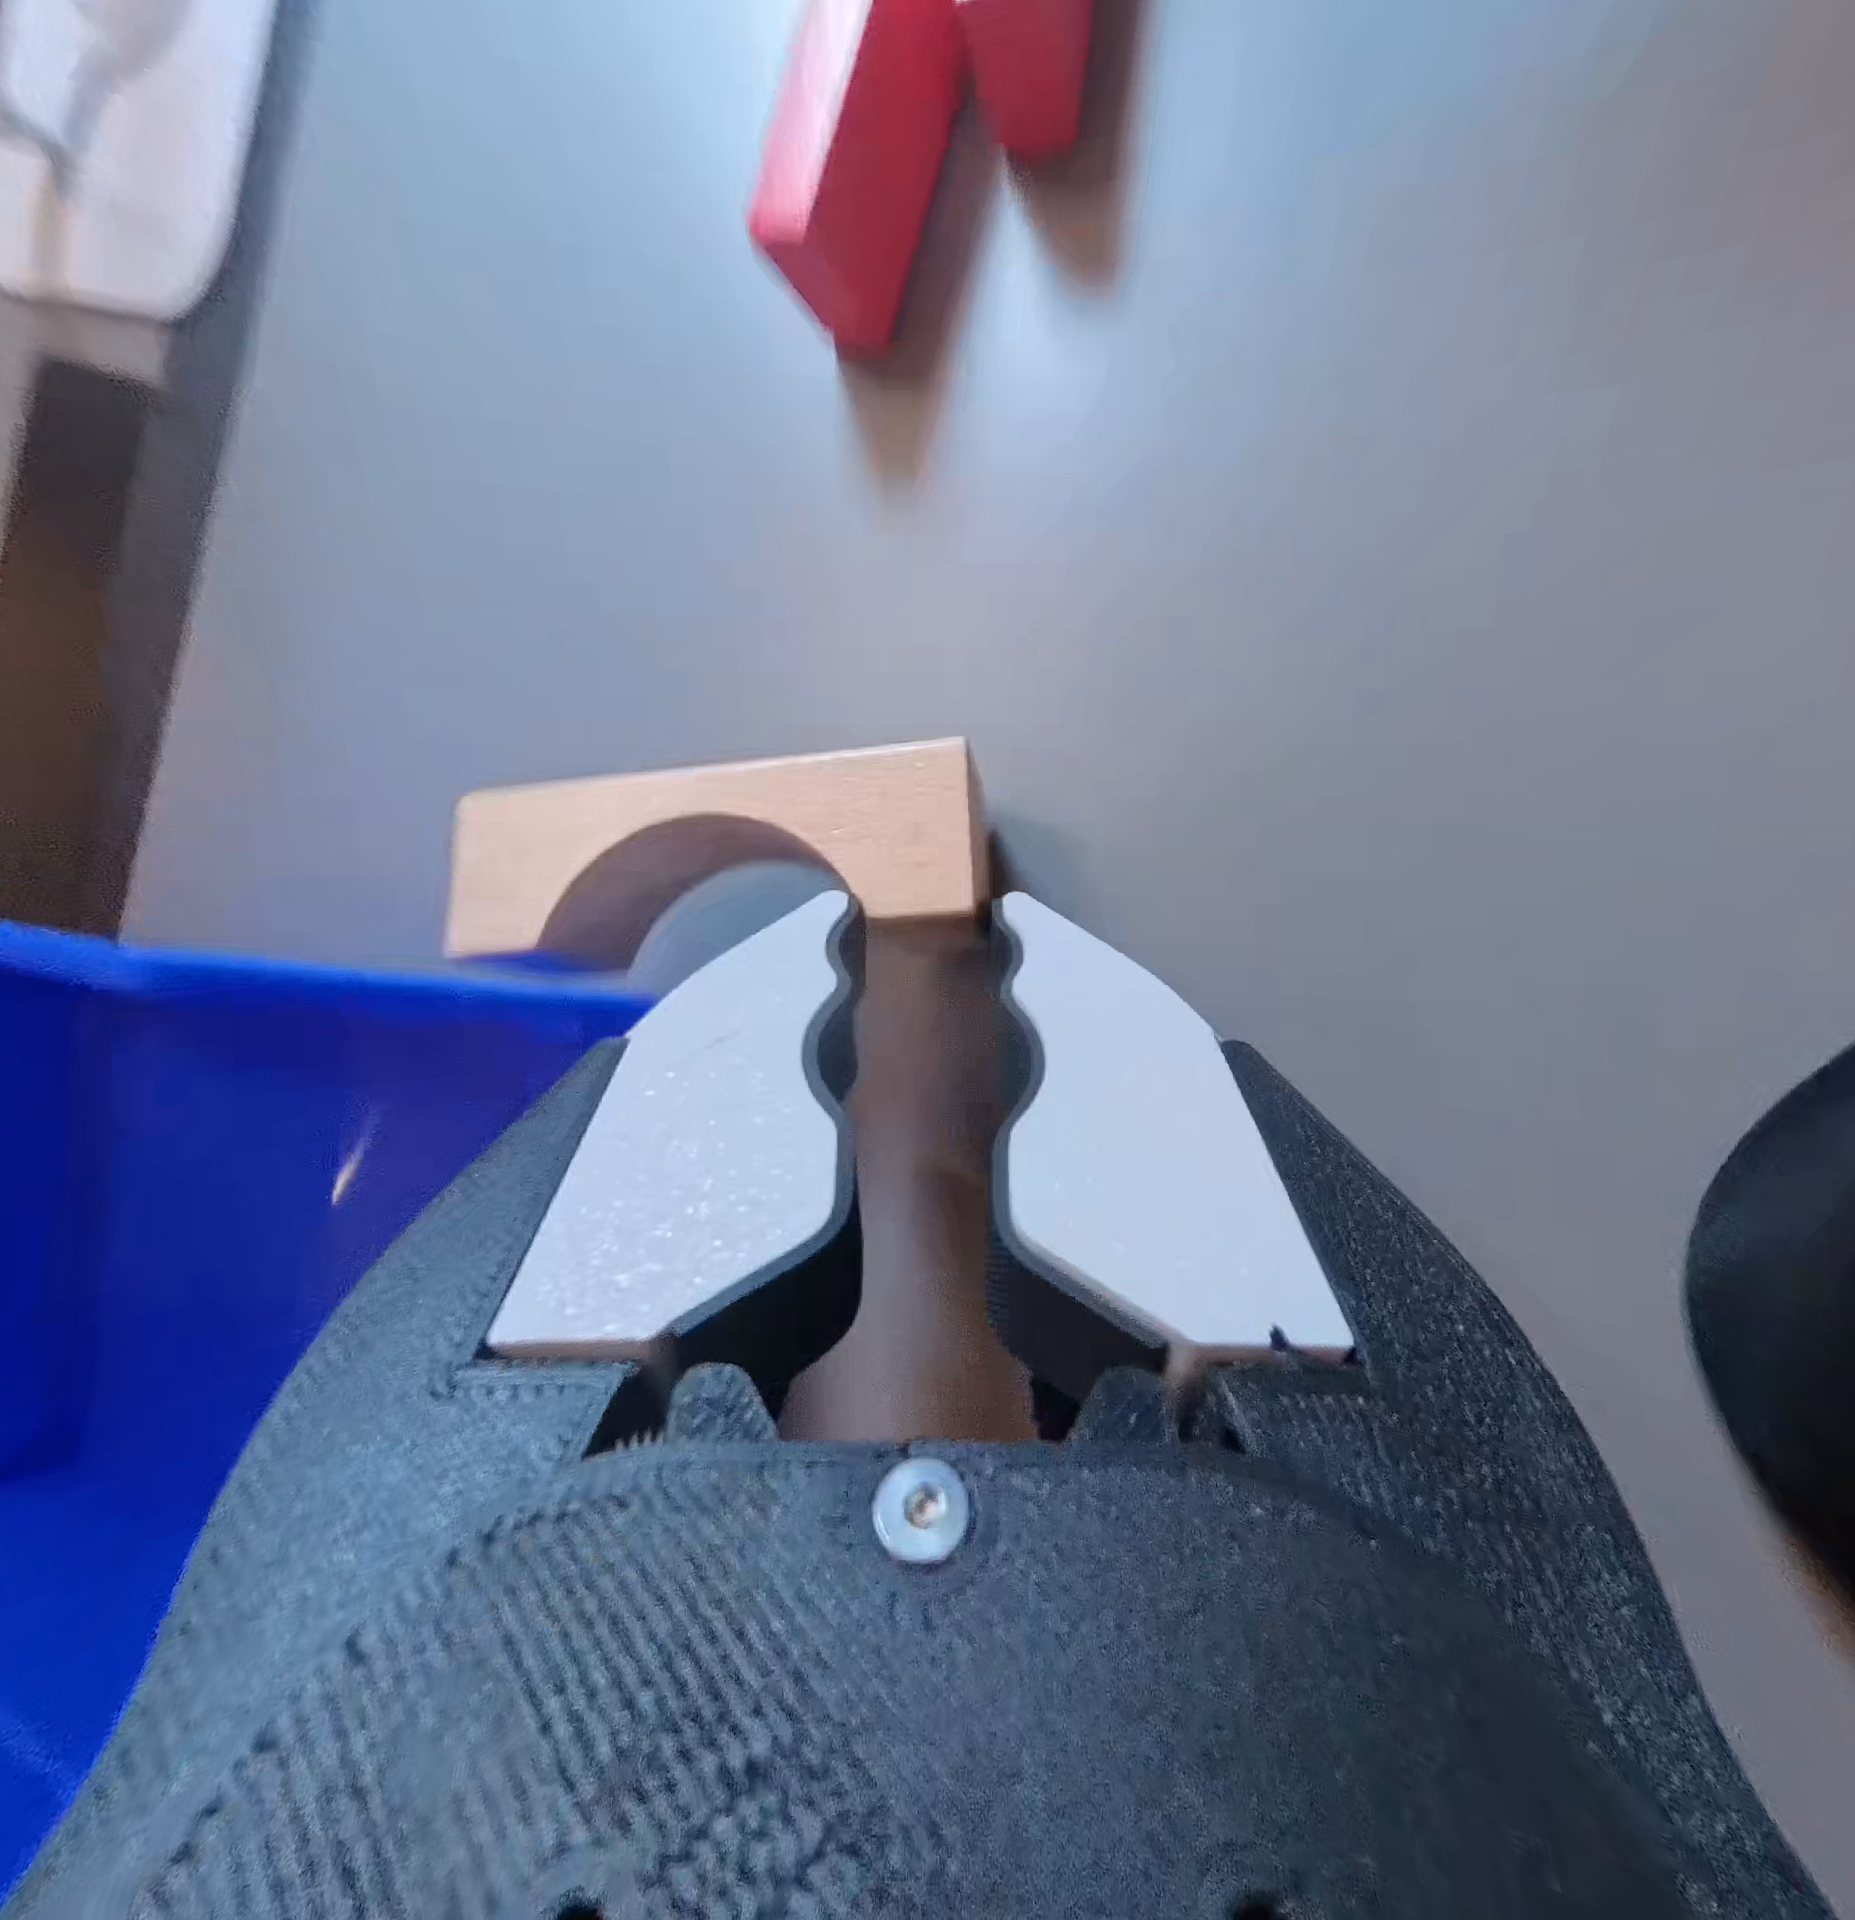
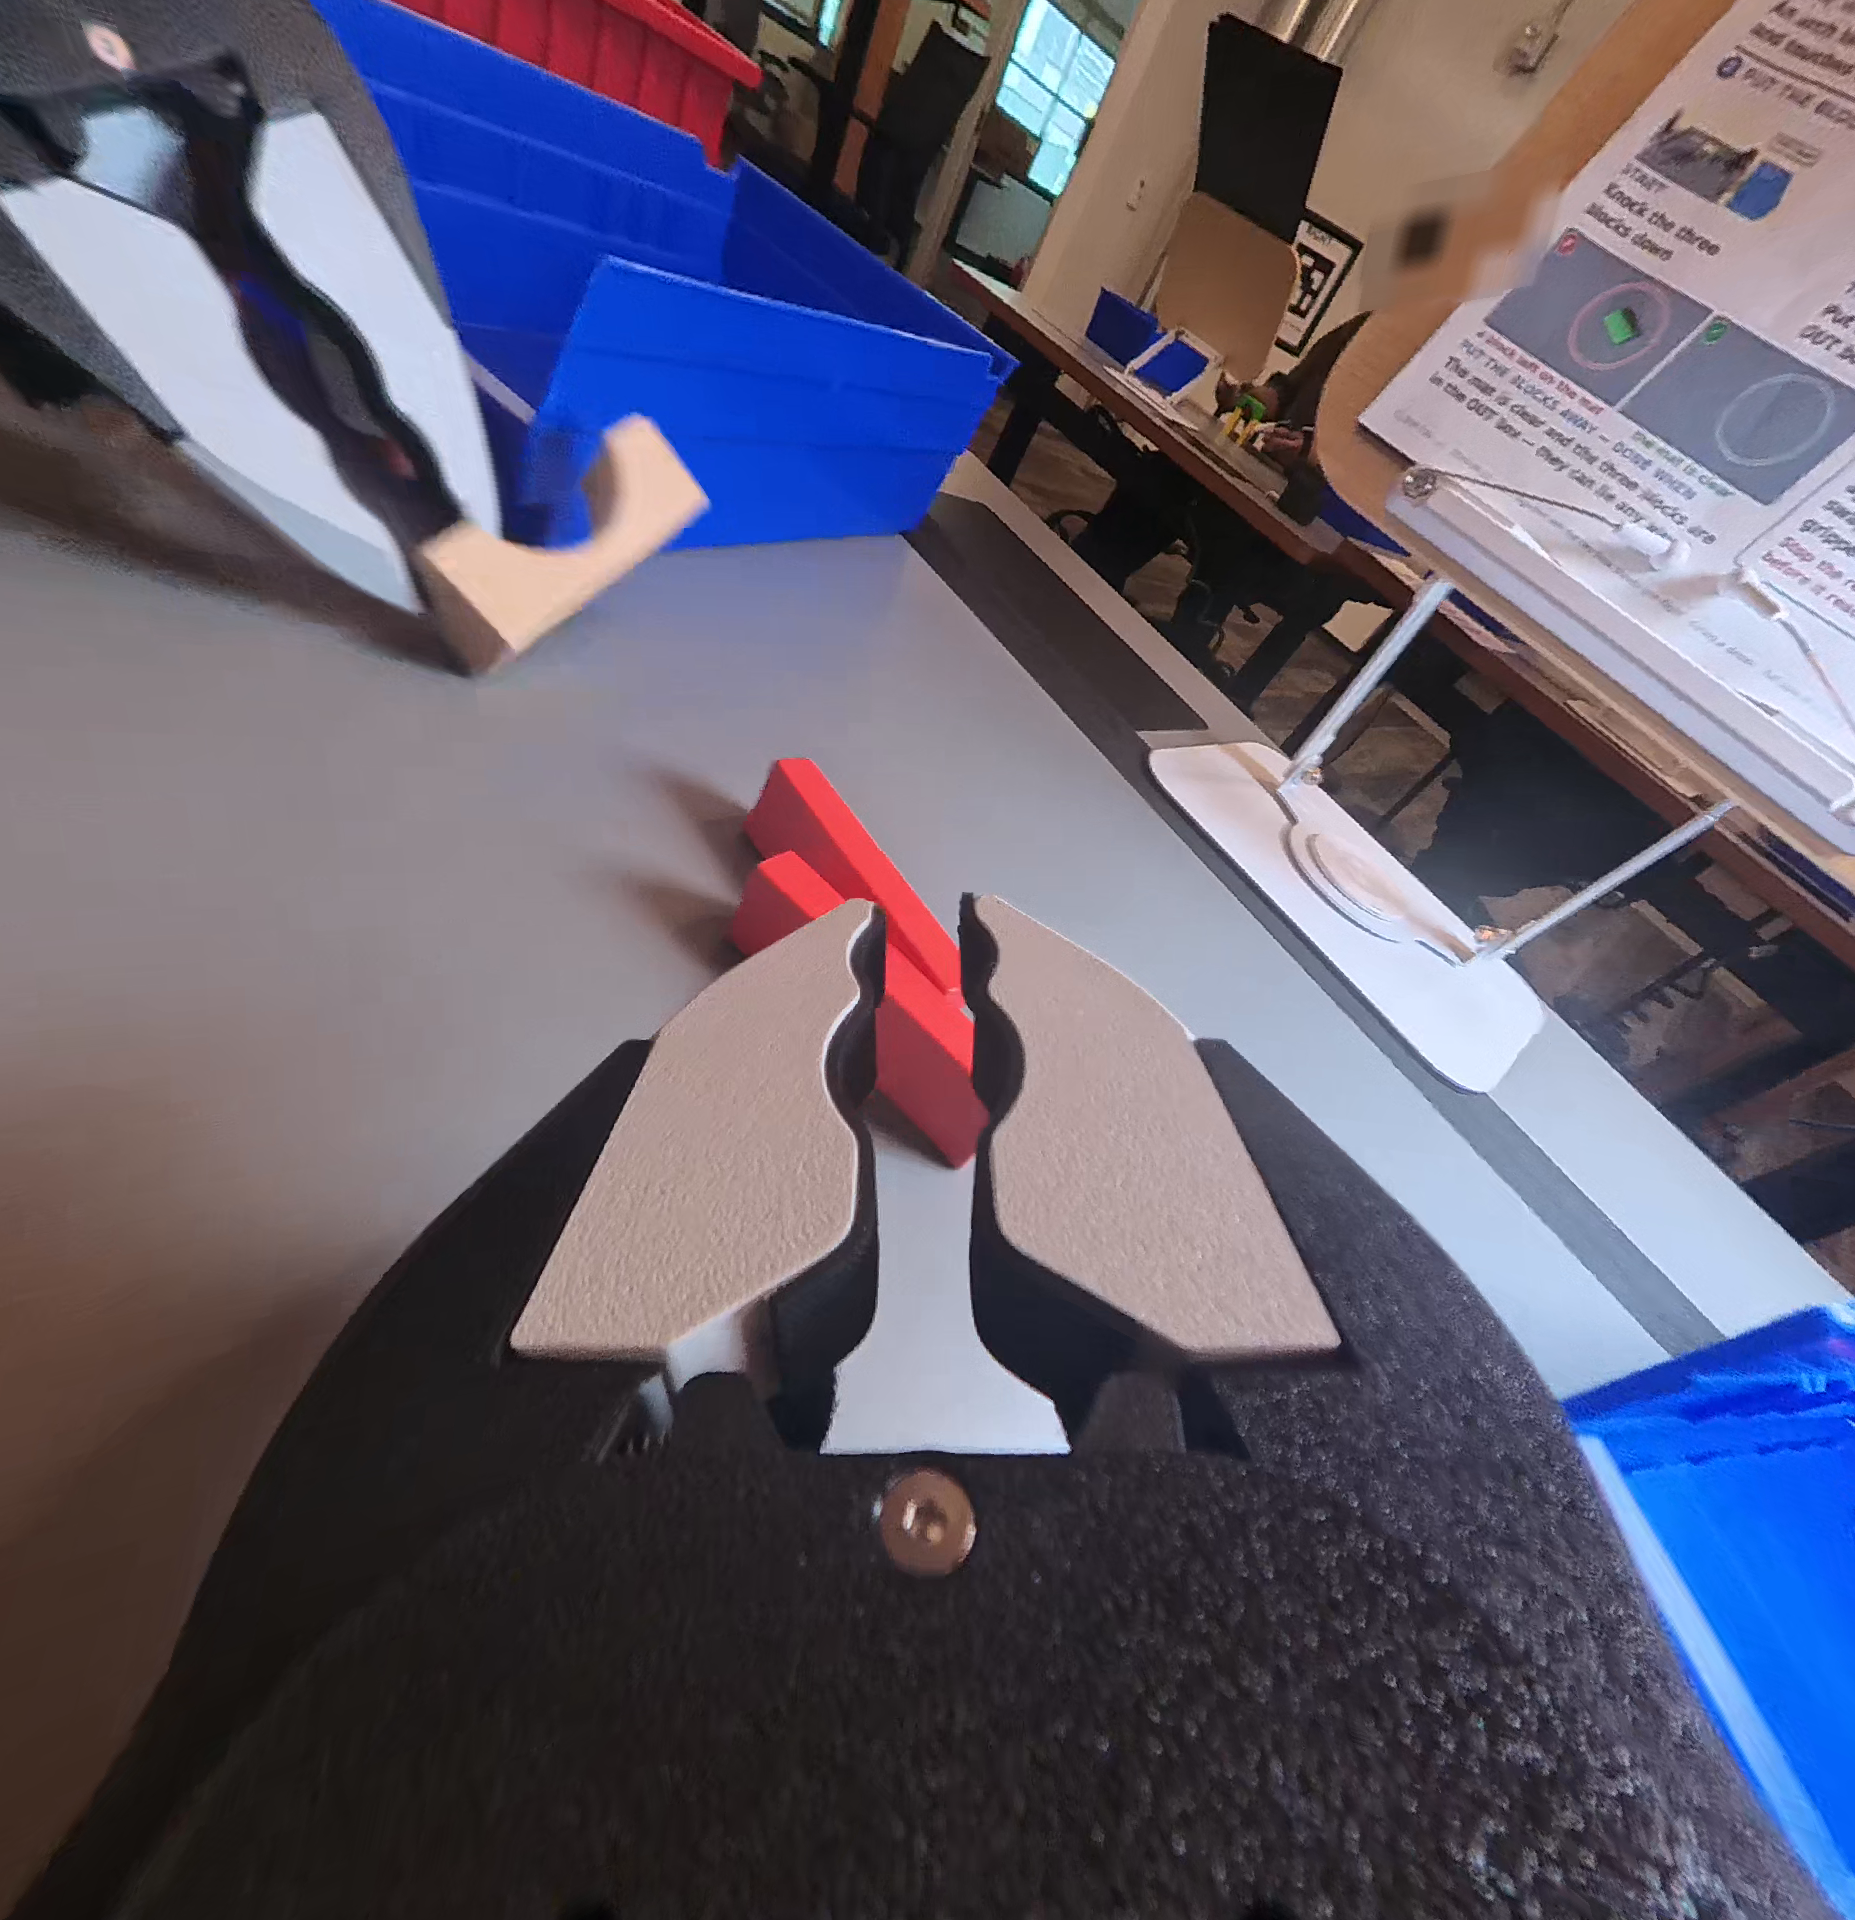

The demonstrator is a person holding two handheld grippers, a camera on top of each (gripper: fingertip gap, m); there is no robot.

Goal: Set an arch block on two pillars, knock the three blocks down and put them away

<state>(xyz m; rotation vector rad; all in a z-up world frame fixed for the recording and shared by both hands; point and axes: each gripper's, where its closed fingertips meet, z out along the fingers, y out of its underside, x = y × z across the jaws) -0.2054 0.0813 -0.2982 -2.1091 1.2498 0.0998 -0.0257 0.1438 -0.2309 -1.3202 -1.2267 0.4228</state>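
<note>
My left gripper (image 2: 424, 540) pinches one leg of the wooden arch block (image 1: 736, 831) and carries it, lifted off the grey table (image 1: 1422, 675), beside the blue bin (image 2: 757, 384) at my left. My right gripper (image 2: 918, 997) hangs low, its jaws slightly apart and holding nothing, straddling the near end of one of the two red pillars (image 2: 850, 883). These lie toppled side by side, long axes running straight ahead of that gripper, so the right is clearly nearer. I cannot see inside the blue bin; a red bin (image 2: 611, 42) sits behind it, and another blue bin's corner (image 2: 1733, 1455) shows at my right.
</note>
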